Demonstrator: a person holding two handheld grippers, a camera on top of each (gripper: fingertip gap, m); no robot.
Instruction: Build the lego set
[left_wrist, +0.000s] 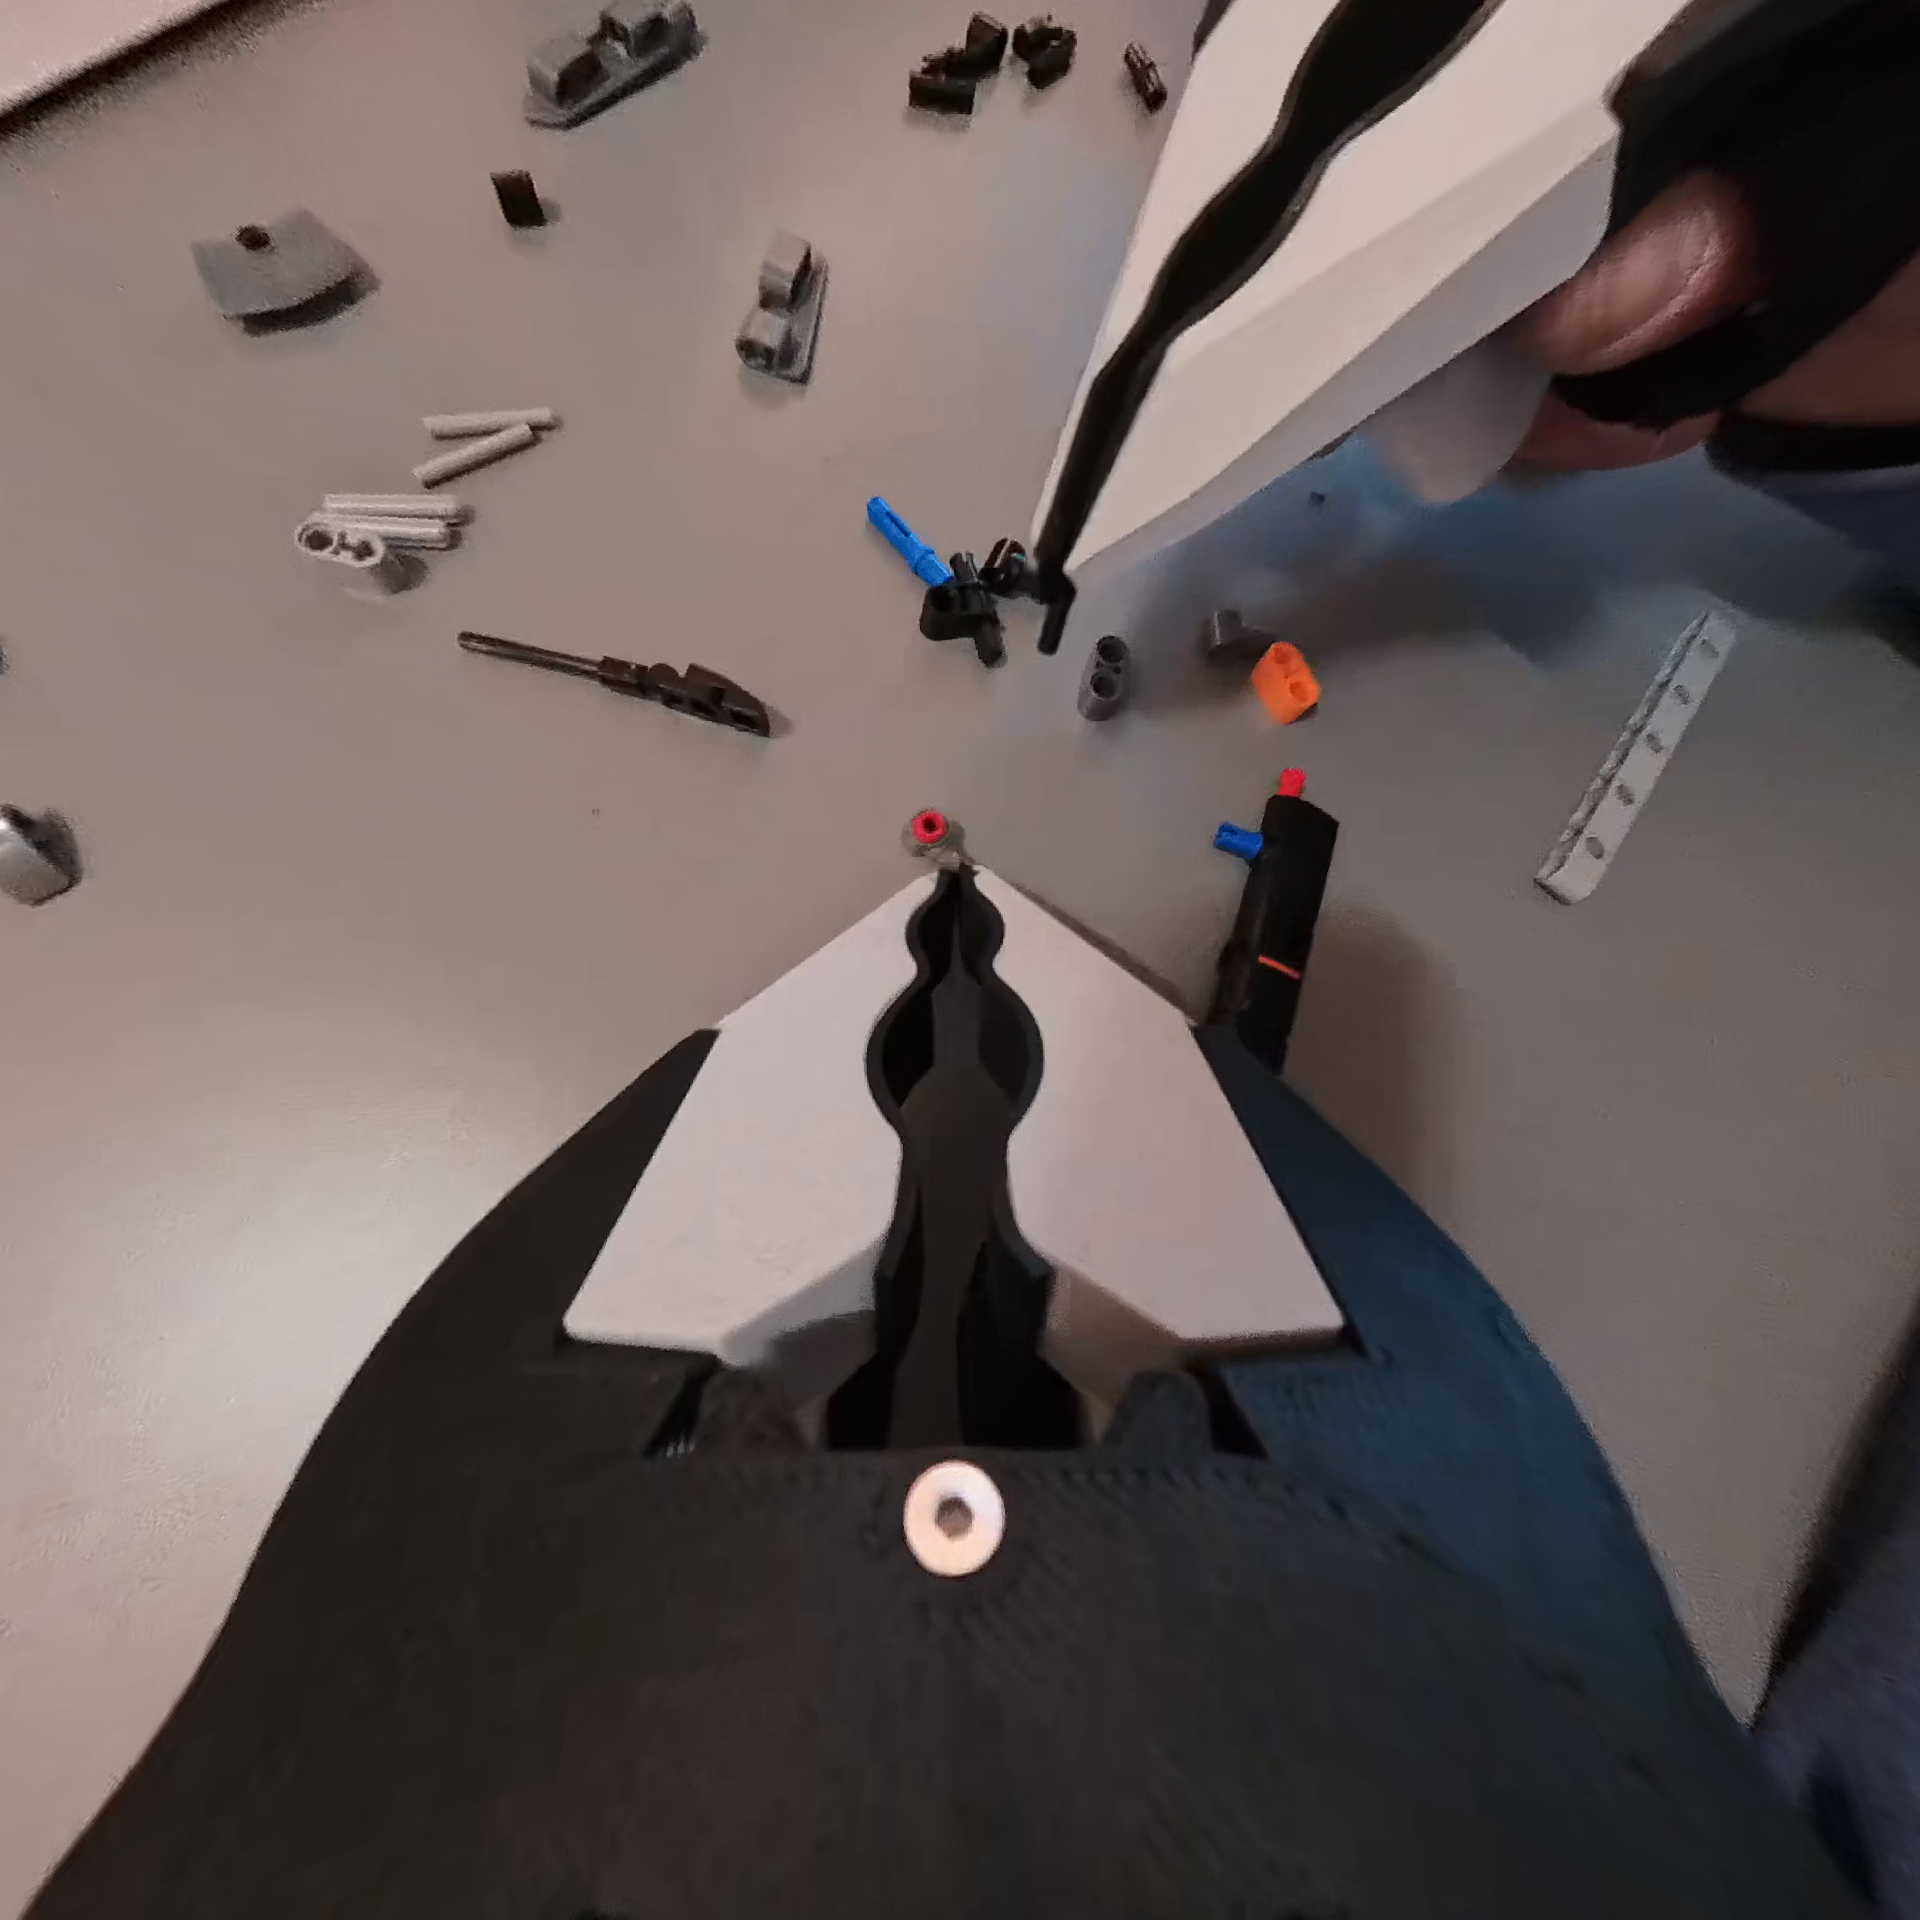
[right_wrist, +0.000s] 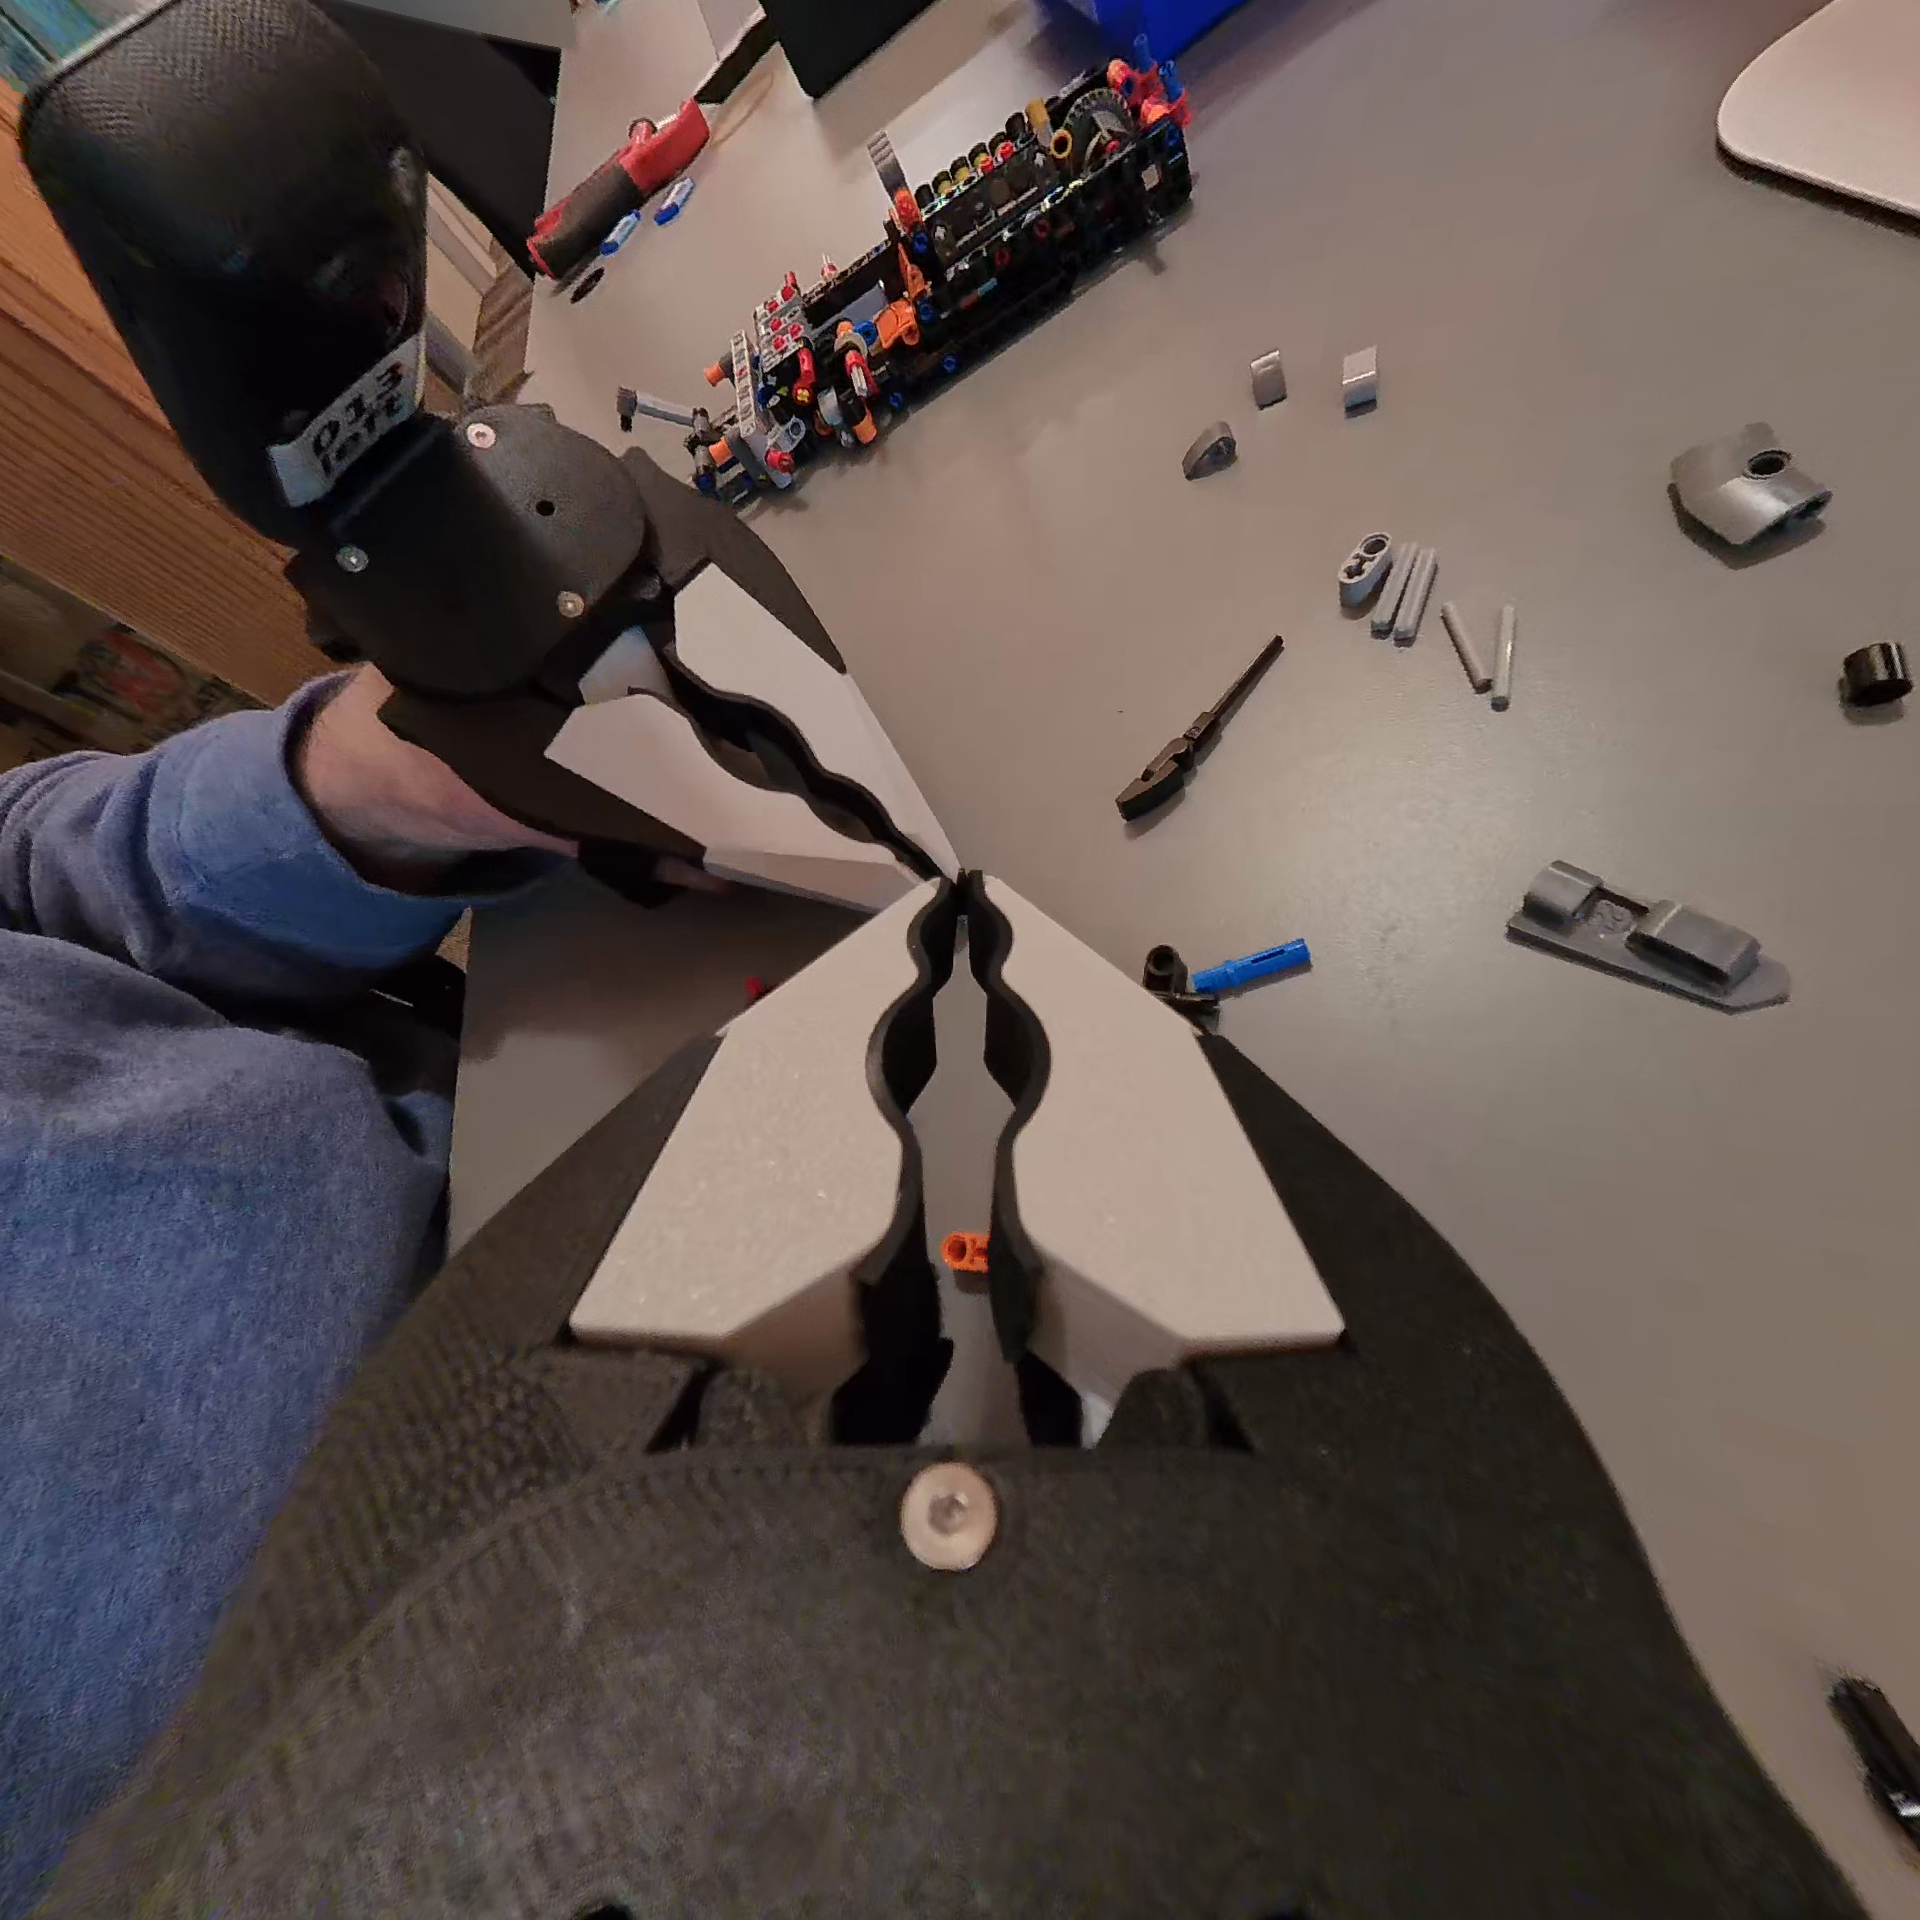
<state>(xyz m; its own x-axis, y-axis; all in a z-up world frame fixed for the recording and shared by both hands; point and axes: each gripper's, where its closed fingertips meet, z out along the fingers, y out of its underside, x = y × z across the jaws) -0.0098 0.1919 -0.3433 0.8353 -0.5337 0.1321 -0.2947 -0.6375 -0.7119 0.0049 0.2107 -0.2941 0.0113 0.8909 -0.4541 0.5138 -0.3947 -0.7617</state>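
Observation:
My left gripper (left_wrist: 951, 878) is shut on a small grey piece with a red pin (left_wrist: 928, 828) that sticks out past its tips, low over the grey table (left_wrist: 312, 935). My right gripper (left_wrist: 1055, 597) comes in from the upper right and is shut on a short black pin (left_wrist: 1049, 629), next to a black connector cluster (left_wrist: 966, 608). In the right wrist view the tips of my right gripper (right_wrist: 961, 883) and my left gripper (right_wrist: 932, 864) nearly touch, and both held parts are hidden. The partly built lego model (right_wrist: 966, 270) lies at the far side.
Loose parts lie around: a blue pin (left_wrist: 904, 535), a grey connector (left_wrist: 1107, 675), an orange connector (left_wrist: 1285, 681), a black beam with red and blue pins (left_wrist: 1283, 914), a long grey beam (left_wrist: 1642, 758), a black axle piece (left_wrist: 623, 681), grey axles (left_wrist: 483, 442) and grey panels (left_wrist: 784, 307). The grippers' ends are close to 6 cm from one another. My left gripper's tips are some 25 cm from the partly built lego model (right_wrist: 966, 270).

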